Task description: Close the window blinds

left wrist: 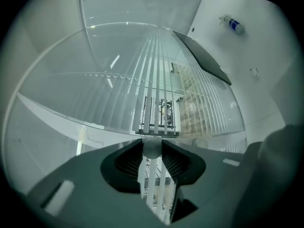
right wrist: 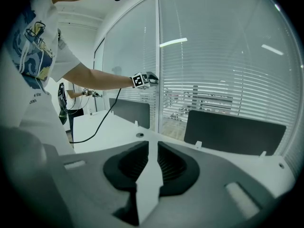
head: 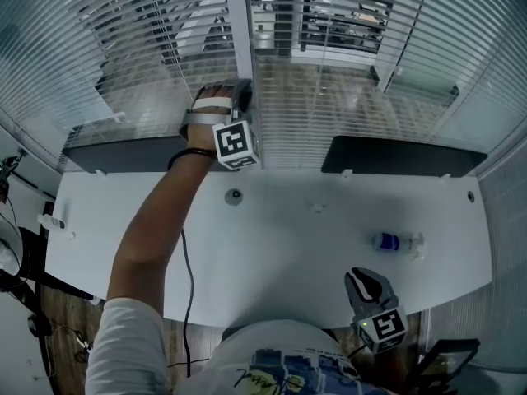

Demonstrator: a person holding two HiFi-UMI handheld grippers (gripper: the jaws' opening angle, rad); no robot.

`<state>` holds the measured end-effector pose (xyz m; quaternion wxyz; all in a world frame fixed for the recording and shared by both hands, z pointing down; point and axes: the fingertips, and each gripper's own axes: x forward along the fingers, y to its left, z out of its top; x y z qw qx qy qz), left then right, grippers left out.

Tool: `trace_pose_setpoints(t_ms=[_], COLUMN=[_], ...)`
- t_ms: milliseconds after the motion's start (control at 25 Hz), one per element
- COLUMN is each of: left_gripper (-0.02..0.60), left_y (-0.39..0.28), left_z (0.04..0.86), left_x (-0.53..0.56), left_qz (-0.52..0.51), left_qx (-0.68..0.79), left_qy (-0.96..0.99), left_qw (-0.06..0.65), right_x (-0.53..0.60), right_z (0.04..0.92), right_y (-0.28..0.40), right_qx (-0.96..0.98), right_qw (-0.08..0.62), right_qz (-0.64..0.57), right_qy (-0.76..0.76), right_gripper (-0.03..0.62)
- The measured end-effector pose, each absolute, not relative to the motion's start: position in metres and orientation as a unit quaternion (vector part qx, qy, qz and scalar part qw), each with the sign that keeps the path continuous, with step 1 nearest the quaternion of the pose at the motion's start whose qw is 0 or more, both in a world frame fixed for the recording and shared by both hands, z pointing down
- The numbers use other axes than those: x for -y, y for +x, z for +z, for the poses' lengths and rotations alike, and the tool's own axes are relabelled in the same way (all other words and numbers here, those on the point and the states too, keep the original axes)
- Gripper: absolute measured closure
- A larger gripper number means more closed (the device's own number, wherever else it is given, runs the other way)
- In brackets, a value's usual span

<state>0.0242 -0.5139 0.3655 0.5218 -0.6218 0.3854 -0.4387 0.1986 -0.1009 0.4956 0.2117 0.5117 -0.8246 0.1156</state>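
Observation:
Slatted blinds (head: 346, 97) hang behind the glass wall, their slats partly tilted so the rooms beyond show through. My left gripper (head: 244, 89) is raised against the white window post (head: 239, 23). In the left gripper view a small grey round knob (left wrist: 152, 147) sits between the jaws, and both pads touch it: the left gripper (left wrist: 152, 149) is shut on it. My right gripper (head: 360, 276) hangs low over the desk's near edge, away from the window. The right gripper (right wrist: 153, 146) shows a narrow gap with nothing in it.
A white desk (head: 288, 245) runs below the window, with dark partition panels (head: 403, 156) along its back edge. A small plastic bottle (head: 395, 241) lies on the desk at the right. A black cable (head: 183, 262) trails over the desk's near edge.

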Motion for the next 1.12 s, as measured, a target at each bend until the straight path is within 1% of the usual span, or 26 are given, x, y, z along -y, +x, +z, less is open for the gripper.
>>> trace_pose_setpoints(t_ms=[160, 400, 520, 720, 800, 1120], left_gripper=[0.453, 0.453, 0.453, 0.453, 0.453, 0.453], left_y=[0.024, 0.021, 0.018, 0.008, 0.005, 0.001], left_z=[0.361, 0.353, 0.35, 0.345, 0.344, 0.342], left_x=[0.514, 0.513, 0.514, 0.517, 0.517, 0.516], left_qz=[-0.407, -0.319, -0.267, -0.145, -0.107, -0.055], left_qx=[-0.409, -0.484, -0.524, -0.575, -0.585, -0.591], left_qy=[-0.653, -0.723, -0.752, -0.795, -0.8, -0.804], left_qw=[0.49, 0.377, 0.297, 0.128, 0.078, 0.025], right_x=[0.103, 0.102, 0.102, 0.105, 0.106, 0.104], right_z=[0.494, 0.496, 0.495, 0.492, 0.492, 0.493], right_y=[0.197, 0.199, 0.198, 0.194, 0.194, 0.196], right_qx=[0.823, 0.823, 0.823, 0.825, 0.825, 0.824], right_qw=[0.217, 0.212, 0.214, 0.212, 0.212, 0.214], right_qz=[0.118, 0.117, 0.12, 0.119, 0.118, 0.119], right_qy=[0.511, 0.514, 0.512, 0.509, 0.51, 0.51], right_gripper=[0.546, 0.546, 0.546, 0.546, 0.546, 0.546])
